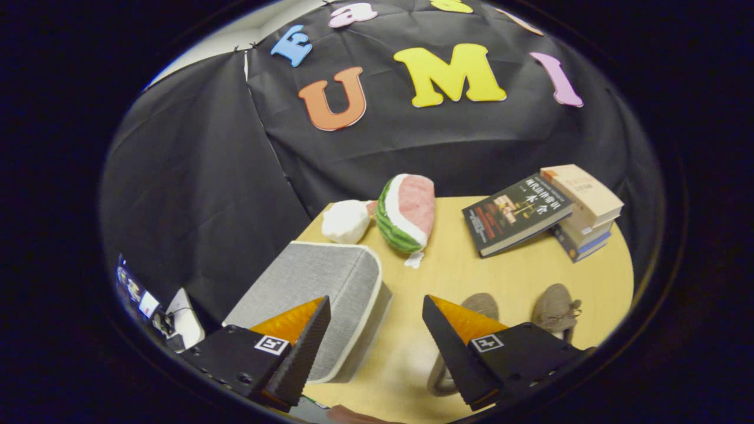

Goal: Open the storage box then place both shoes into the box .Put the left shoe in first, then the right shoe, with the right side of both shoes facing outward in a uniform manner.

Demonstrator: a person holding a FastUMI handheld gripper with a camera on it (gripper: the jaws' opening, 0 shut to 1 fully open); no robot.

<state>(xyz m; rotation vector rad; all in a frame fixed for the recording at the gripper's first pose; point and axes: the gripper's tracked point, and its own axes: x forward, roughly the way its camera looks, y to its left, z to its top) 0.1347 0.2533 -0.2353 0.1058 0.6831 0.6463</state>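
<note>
Pale wooden tabletop [471, 277]: closed grey fabric storage box [321, 288] with cream trim beneath the left of the fingers [374, 318], spread apart, empty; two taupe shoes [556, 309] behind the right finger.

Hand-held gripper [374, 309] agape above table [459, 271], closed storage box [318, 282] left, seemingly two shoes [556, 309] right.

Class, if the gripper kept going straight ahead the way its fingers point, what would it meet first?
Probably the bare table, seen between the open gripper's fingers; further along that line lies the watermelon toy. The grey storage box sits just beside, depth unclear.
</note>
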